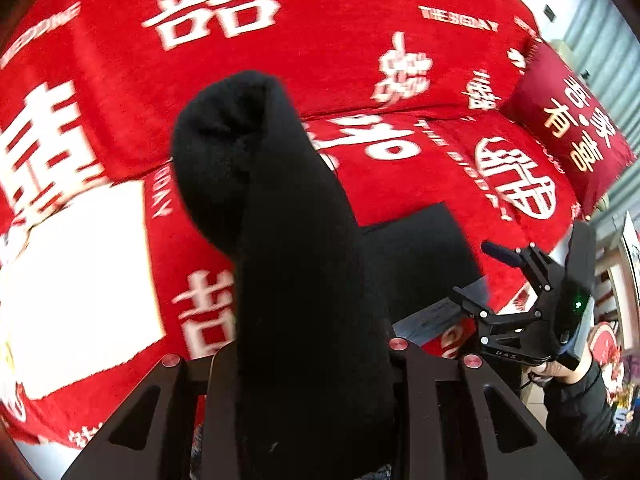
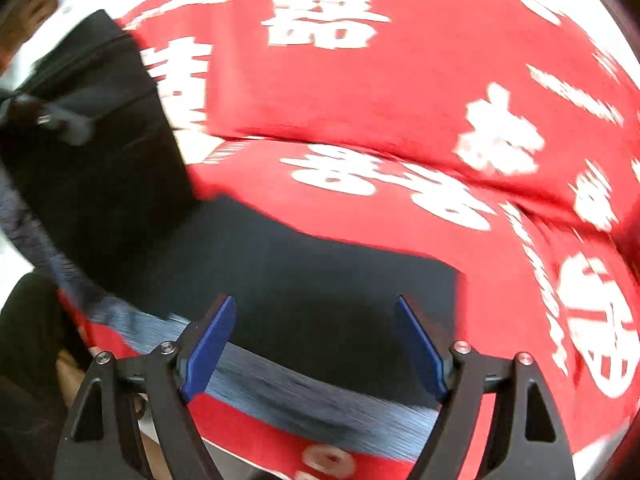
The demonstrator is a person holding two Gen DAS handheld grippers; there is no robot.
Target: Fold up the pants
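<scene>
Where "THE BIG DAY" blanket [image 1: 360, 60]

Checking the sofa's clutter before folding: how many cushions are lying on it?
1. A dark red cushion with gold lettering leans at the sofa's far right end in the left wrist view. Others may be hidden behind the lifted black pants.

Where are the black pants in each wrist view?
Left wrist: black pants rise bunched from bottom centre, between the left gripper's arms, apparently clamped.
Right wrist: pants lie centre-left; the open right gripper hovers over them.
Shared landmark: red printed sofa cover.
</scene>
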